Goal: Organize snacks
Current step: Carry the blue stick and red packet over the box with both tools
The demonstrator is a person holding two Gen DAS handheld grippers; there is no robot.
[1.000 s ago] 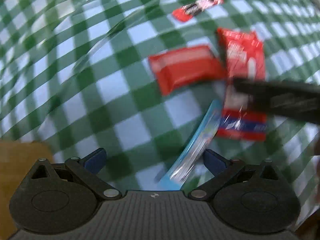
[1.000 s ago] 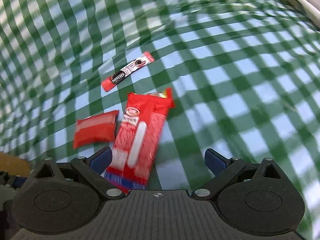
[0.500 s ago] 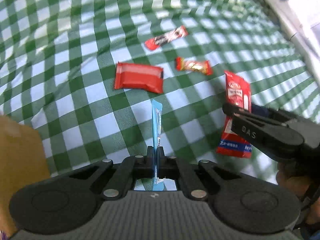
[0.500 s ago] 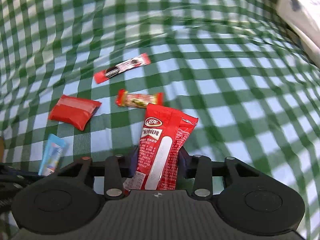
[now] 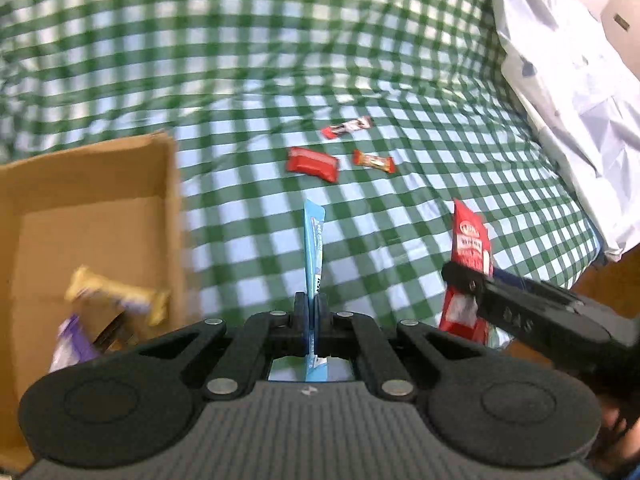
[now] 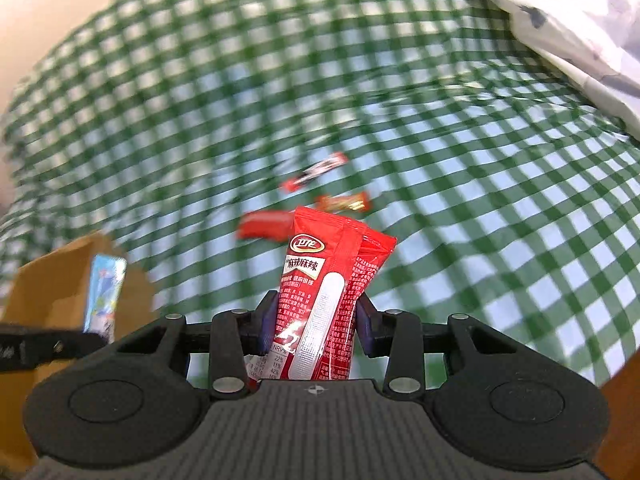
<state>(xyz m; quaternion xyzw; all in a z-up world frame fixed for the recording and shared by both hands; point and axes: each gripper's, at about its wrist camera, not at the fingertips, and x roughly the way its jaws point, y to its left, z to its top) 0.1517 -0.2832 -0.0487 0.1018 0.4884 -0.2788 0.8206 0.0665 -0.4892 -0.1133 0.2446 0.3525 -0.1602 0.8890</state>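
My left gripper [image 5: 311, 306] is shut on a thin light-blue snack packet [image 5: 313, 240], held edge-on above the green checked cloth. My right gripper [image 6: 316, 312] is shut on a tall red snack pouch [image 6: 328, 276]; the same red pouch [image 5: 470, 248] and right gripper [image 5: 472, 286] show at the right of the left wrist view. A cardboard box [image 5: 92, 216] lies to the left with several snacks inside, among them a yellow bar [image 5: 116, 292] and a purple packet [image 5: 70, 344]. On the cloth lie a flat red packet [image 5: 312, 163], a small orange candy [image 5: 373, 161] and a red-black stick [image 5: 347, 127].
A white plastic bag [image 5: 568, 80] lies along the right side of the table. The table's brown edge [image 6: 624, 412] shows at lower right. In the right wrist view the box [image 6: 60, 300] and the blue packet [image 6: 104, 292] in the left gripper [image 6: 86, 338] sit at the left.
Both grippers closed on their packets, then lifted them off the cloth and pulled back. The box has come into view on the left. The three other snacks stayed in place.
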